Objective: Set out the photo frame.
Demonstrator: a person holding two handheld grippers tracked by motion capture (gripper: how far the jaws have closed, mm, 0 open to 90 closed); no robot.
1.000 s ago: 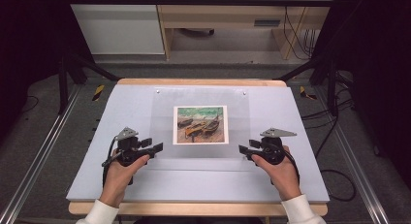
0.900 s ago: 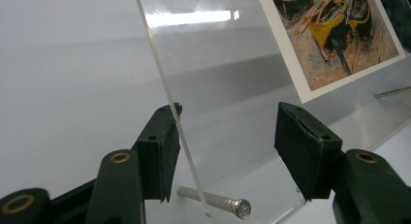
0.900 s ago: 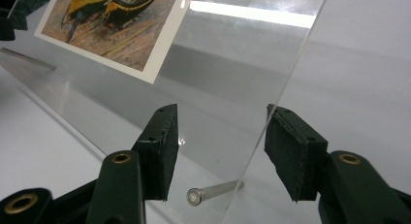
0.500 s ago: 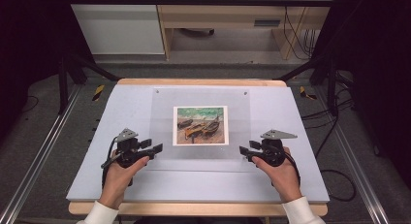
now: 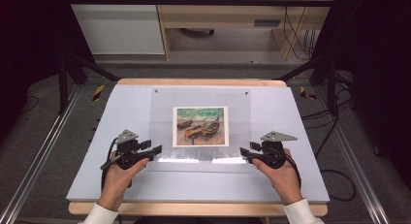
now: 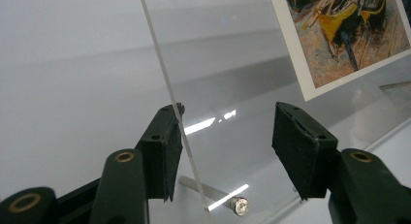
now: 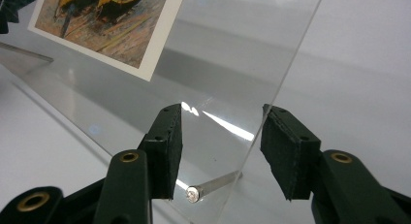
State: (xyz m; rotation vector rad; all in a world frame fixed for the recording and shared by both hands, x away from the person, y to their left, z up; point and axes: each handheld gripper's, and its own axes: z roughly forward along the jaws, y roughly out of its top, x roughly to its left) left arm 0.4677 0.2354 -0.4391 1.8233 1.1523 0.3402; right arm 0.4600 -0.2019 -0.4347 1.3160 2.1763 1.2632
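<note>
A clear acrylic sheet [image 5: 232,107] lies on the pale board [image 5: 300,136], with a print of beached boats [image 5: 200,126] under its middle. My left gripper [image 5: 151,147] is at the sheet's near left corner. In the left gripper view the open jaws [image 6: 228,112] straddle that corner, and the sheet's edge [image 6: 165,78] runs close past the left pad. My right gripper [image 5: 249,150] is at the near right corner. Its jaws [image 7: 222,112] have just been closing and still stand apart, with the sheet's corner [image 7: 261,117] between them. A metal pin [image 6: 228,197] [image 7: 213,186] sits under each corner.
The board rests on a wooden table [image 5: 194,82] between two metal rails [image 5: 43,151]. Two small screws [image 5: 157,91] mark the sheet's far corners. Cables [image 5: 334,180] lie on the floor to the right. A desk [image 5: 218,15] stands beyond the table.
</note>
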